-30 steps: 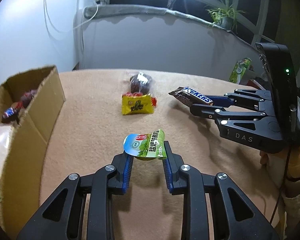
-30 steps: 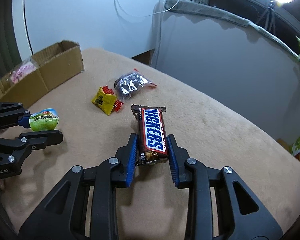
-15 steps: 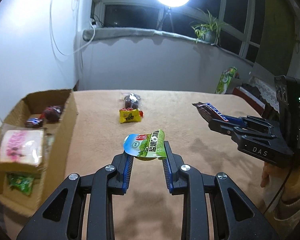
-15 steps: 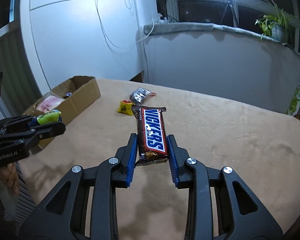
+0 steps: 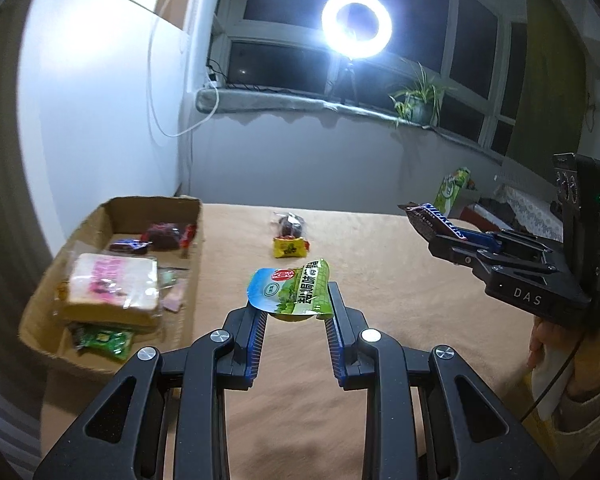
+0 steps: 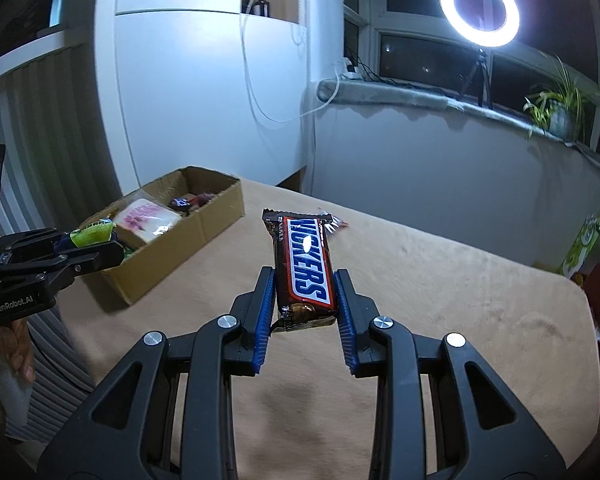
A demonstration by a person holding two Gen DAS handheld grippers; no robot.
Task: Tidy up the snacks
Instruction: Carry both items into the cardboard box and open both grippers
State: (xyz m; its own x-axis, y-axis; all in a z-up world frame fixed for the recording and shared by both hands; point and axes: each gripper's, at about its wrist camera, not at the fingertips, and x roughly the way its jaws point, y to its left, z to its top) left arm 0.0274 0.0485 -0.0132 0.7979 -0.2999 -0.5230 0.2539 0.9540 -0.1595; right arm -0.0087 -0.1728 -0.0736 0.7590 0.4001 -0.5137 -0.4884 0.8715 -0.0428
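My left gripper [image 5: 294, 300] is shut on a green jelly cup [image 5: 290, 290], held in the air above the tan table [image 5: 380, 280]. My right gripper [image 6: 305, 292] is shut on a Snickers bar [image 6: 305, 264], also lifted off the table. In the left wrist view the right gripper [image 5: 436, 232] hangs at the right with the Snickers bar [image 5: 432, 218] poking out. In the right wrist view the left gripper [image 6: 100, 246] hovers by the cardboard box [image 6: 204, 224] with the jelly cup [image 6: 92, 234]. The box [image 5: 190, 240] holds several snacks, among them a pink-and-white pack [image 5: 114, 280].
A yellow packet [image 5: 288, 247] and a clear bag of dark sweets [image 5: 290, 224] lie on the table's far middle. A green carton [image 5: 454, 190] stands beyond the table's right edge. A ring light [image 5: 356, 26] and a potted plant [image 5: 418, 104] are at the window.
Both grippers have risen and pulled back from the table with their snacks still held. The box has come further into view on the left, and the loose packets look farther away.
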